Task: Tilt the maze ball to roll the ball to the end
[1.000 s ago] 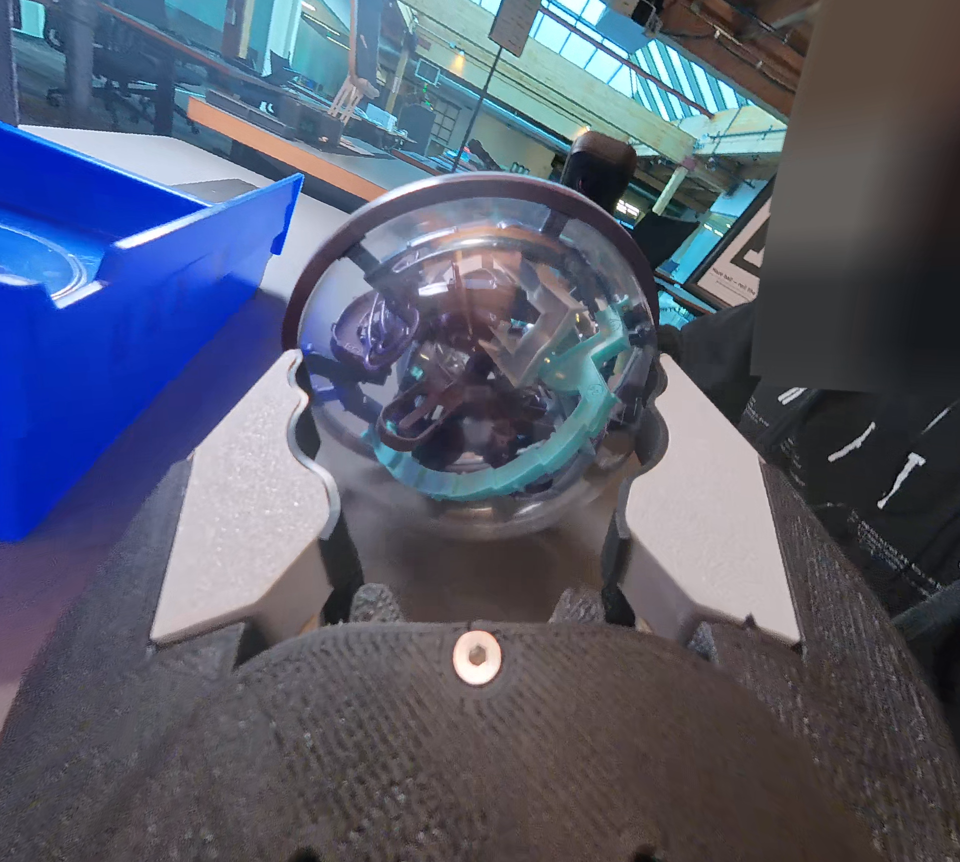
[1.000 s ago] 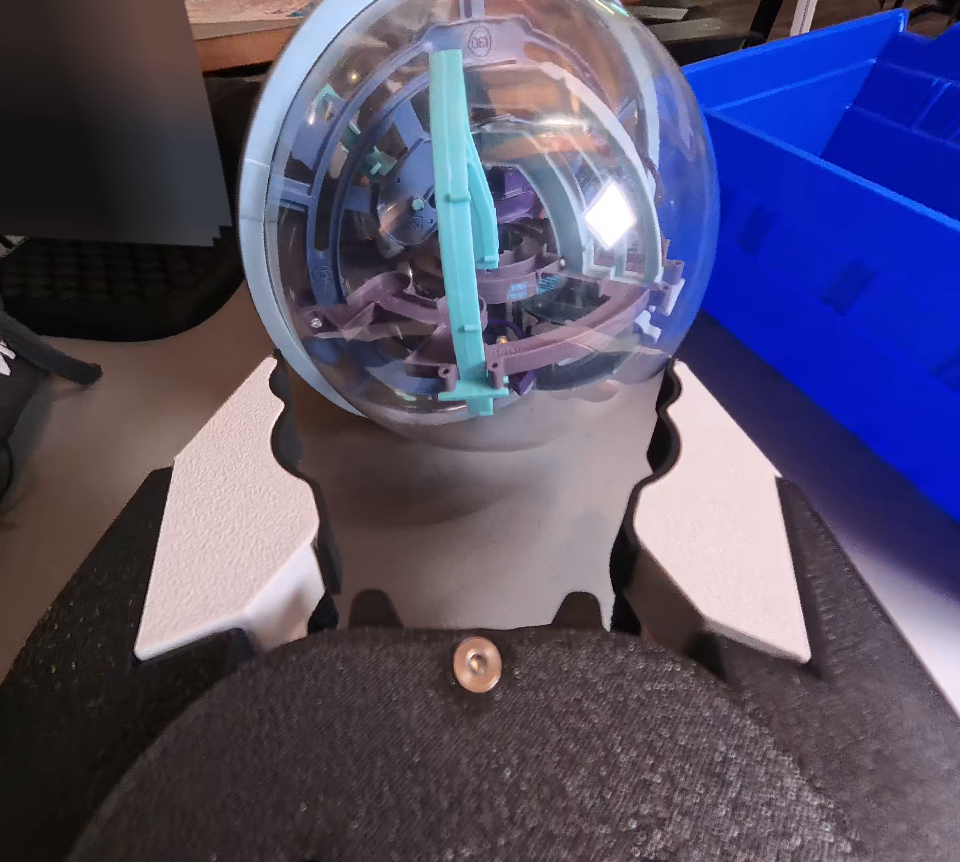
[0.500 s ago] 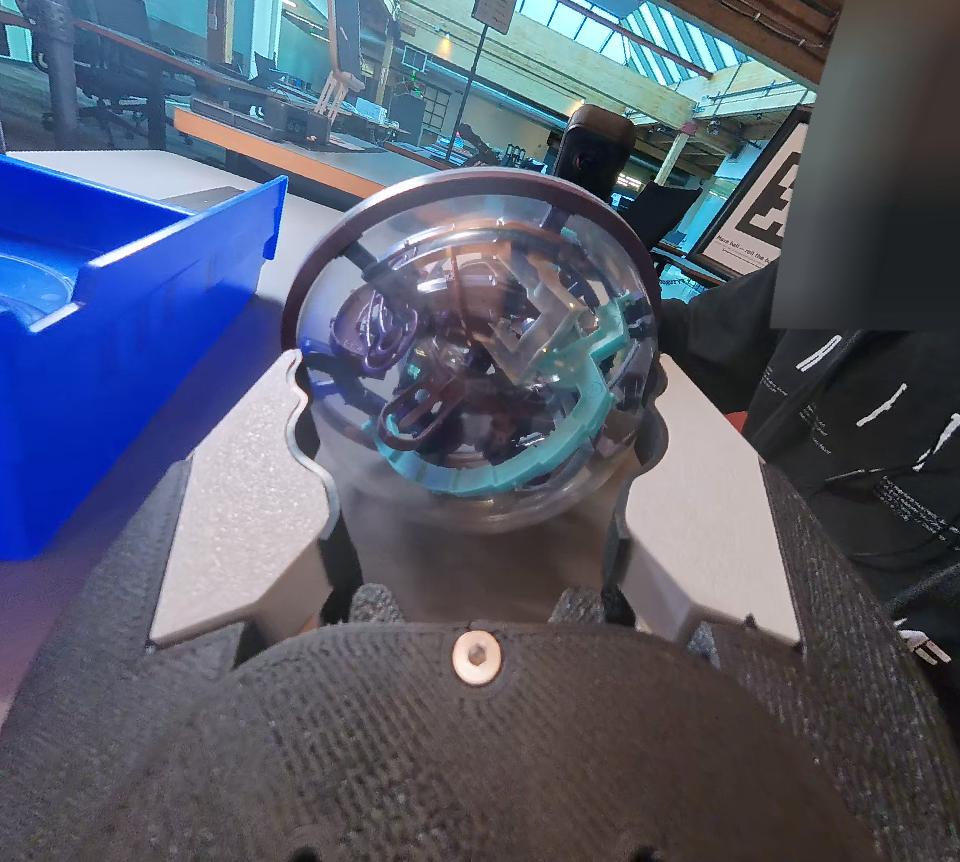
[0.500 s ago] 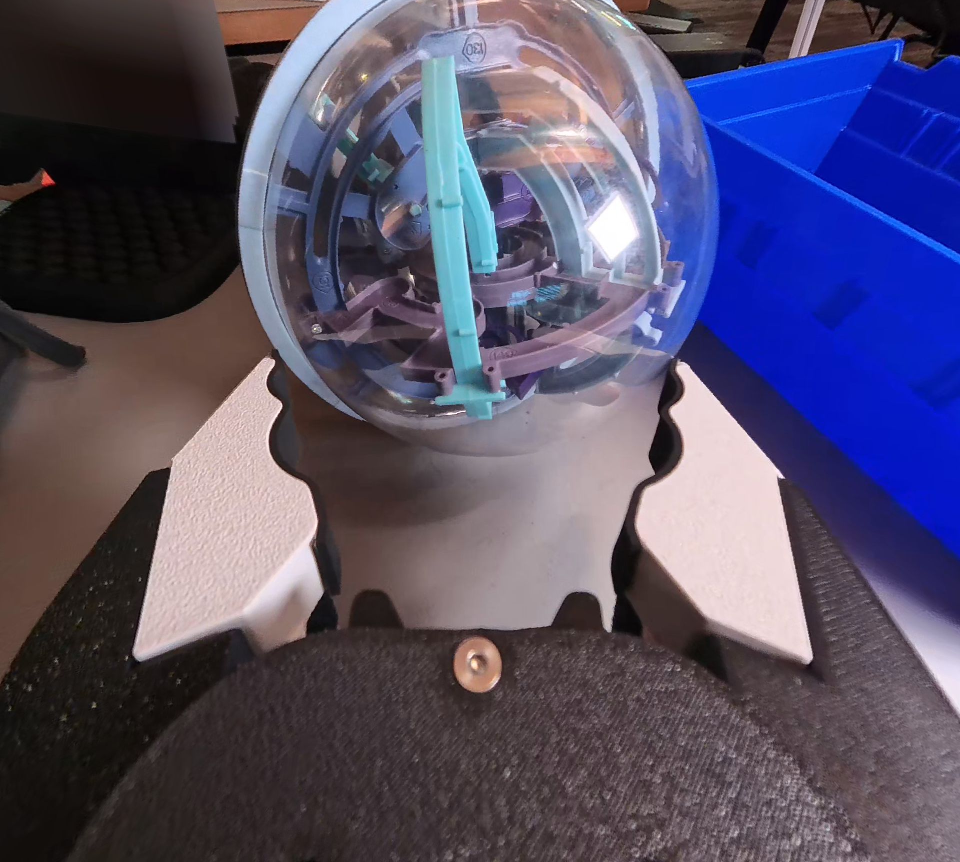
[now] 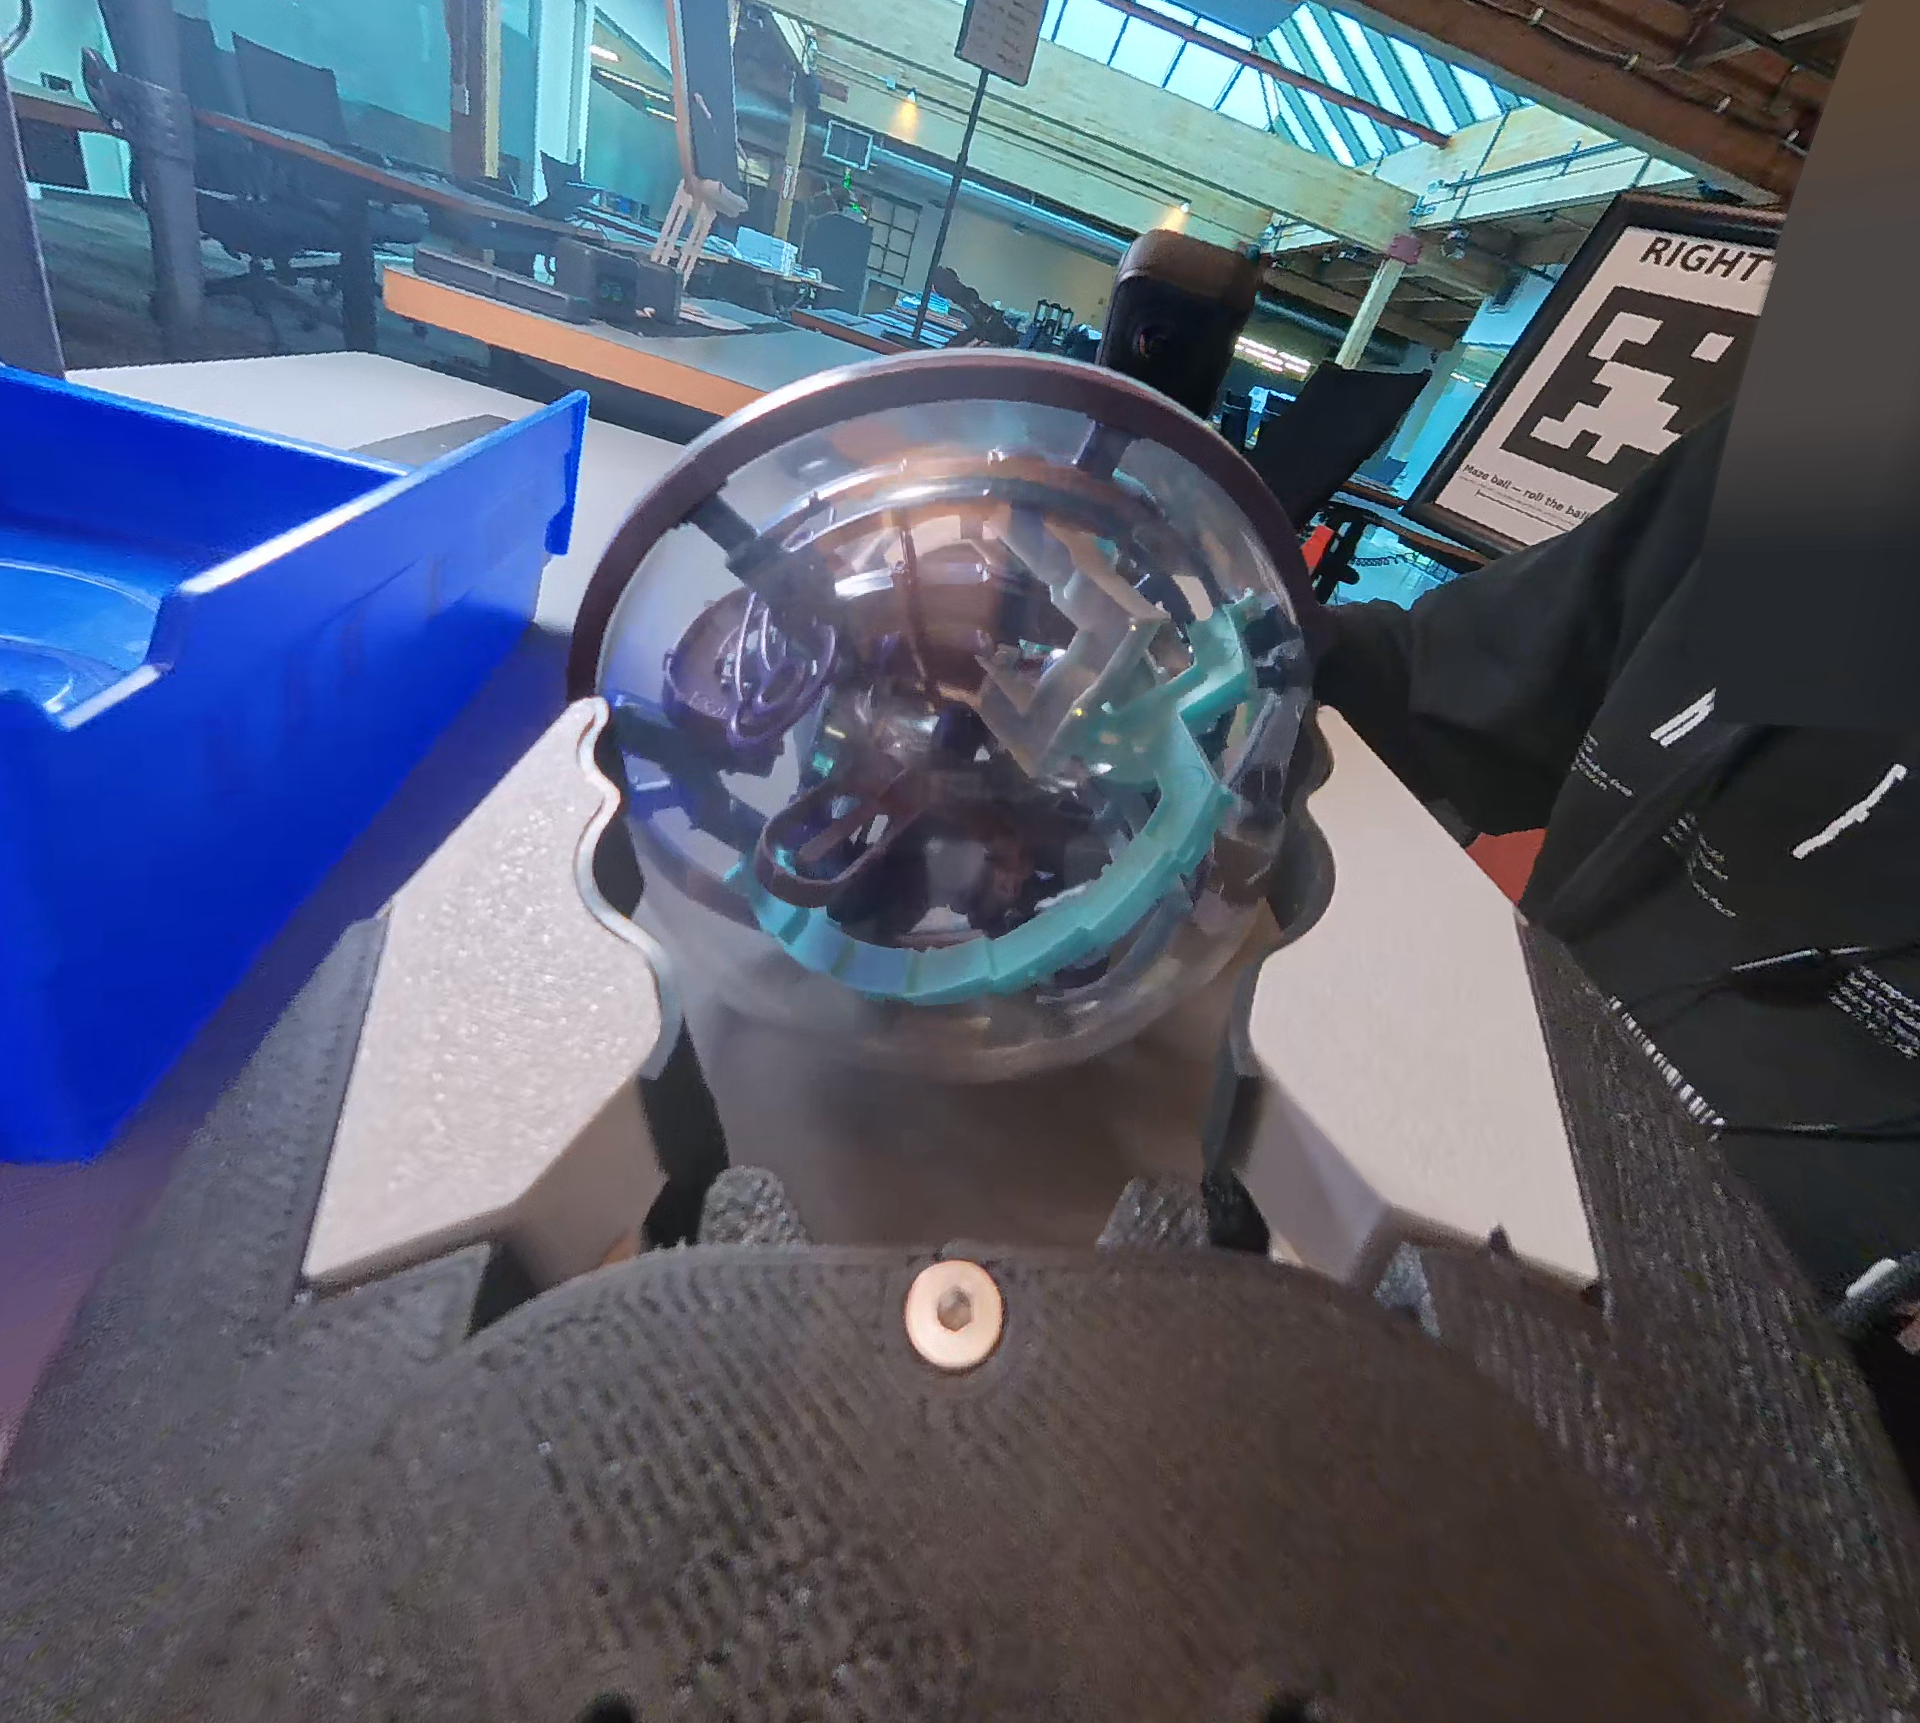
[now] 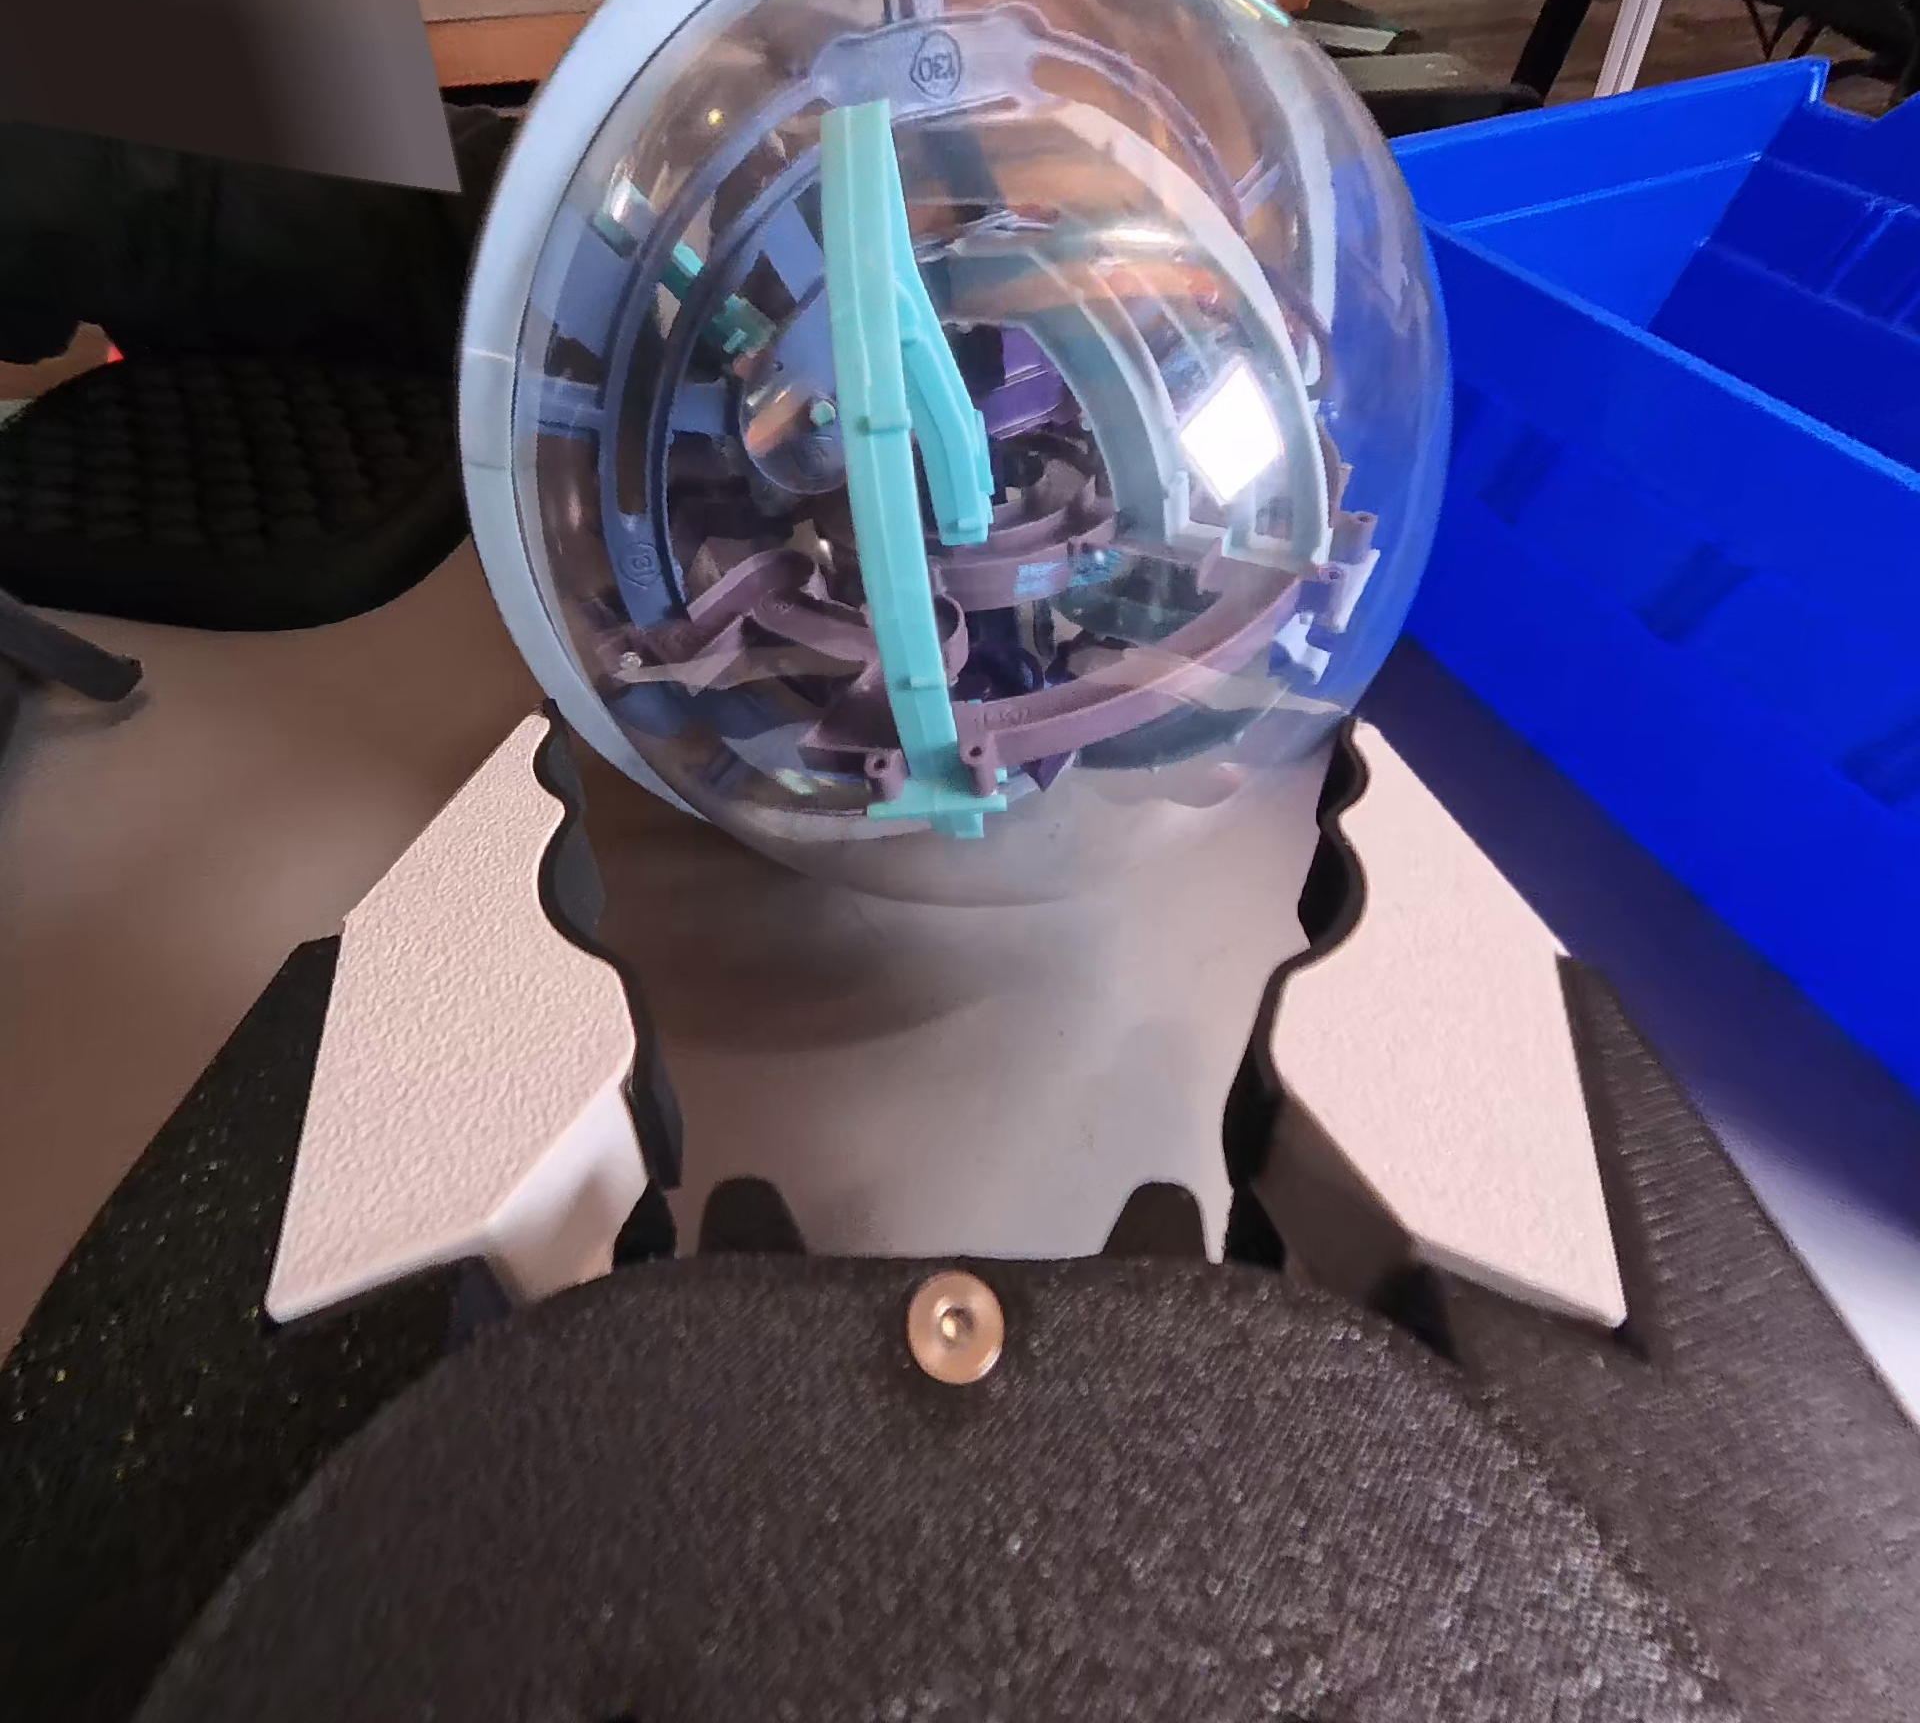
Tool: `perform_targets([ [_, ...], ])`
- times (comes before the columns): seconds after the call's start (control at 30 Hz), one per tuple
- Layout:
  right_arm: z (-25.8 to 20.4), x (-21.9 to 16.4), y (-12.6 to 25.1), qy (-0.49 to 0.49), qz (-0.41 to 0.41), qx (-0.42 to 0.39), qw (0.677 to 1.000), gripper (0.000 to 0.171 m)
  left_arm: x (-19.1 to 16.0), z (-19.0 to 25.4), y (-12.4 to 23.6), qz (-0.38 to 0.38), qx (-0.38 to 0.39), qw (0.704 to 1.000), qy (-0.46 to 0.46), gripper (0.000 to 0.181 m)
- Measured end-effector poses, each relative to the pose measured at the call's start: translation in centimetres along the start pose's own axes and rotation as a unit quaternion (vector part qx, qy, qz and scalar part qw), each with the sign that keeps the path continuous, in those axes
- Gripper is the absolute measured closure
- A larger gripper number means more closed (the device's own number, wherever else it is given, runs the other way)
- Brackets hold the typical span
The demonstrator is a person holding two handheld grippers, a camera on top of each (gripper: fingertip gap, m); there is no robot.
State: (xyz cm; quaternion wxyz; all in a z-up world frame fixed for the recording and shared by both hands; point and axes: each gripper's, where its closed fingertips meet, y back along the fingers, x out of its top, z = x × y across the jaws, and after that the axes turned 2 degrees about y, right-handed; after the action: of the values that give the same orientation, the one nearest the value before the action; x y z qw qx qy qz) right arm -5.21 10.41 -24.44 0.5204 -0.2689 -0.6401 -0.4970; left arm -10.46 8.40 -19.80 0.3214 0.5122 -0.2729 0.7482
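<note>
Maze ball (image 5: 951, 738) sits beside the blue bin (image 5: 260, 738), pinched between both grippers, left (image 5: 951, 800) and right (image 6: 951, 790) each clenched on the shell. Best tilt slowly, both together; the inner ball isn't discernible.

The maze ball (image 5: 951, 738) sits between the left gripper's (image 5: 951, 800) fingers (image 5: 499, 967), the bin (image 5: 260, 738) apparently just left.

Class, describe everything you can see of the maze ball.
The maze ball is a clear plastic sphere with a pale blue-grey band round its seam. Inside run teal, purple and grey tracks. The left gripper and the right gripper cradle it from opposite sides, beside a blue bin. Its small rolling ball cannot be picked out.
</note>
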Motion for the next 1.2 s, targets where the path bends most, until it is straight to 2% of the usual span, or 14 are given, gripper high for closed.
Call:
perform_targets([
  [0.57, 0.1, -0.5, -0.1, -0.035, 0.004, 0.017, 0.999, 0.035, 0.4, -0.1, -0.3, 0.019, 0.005, 1.000, 0.007, 0.058],
  [0.8, -0.3, -1.7, -0.6, -0.047, -0.019, 0.033, 0.998, 0.035, 0.9, 0.6, -0.9, 0.026, 0.017, 0.999, -0.029, 0.061],
  [1.2, -0.3, -2.2, -0.8, -0.070, -0.026, 0.038, 0.997, 0.035, 1.4, 0.3, -1.2, 0.029, 0.040, 0.999, -0.003, 0.064],
])
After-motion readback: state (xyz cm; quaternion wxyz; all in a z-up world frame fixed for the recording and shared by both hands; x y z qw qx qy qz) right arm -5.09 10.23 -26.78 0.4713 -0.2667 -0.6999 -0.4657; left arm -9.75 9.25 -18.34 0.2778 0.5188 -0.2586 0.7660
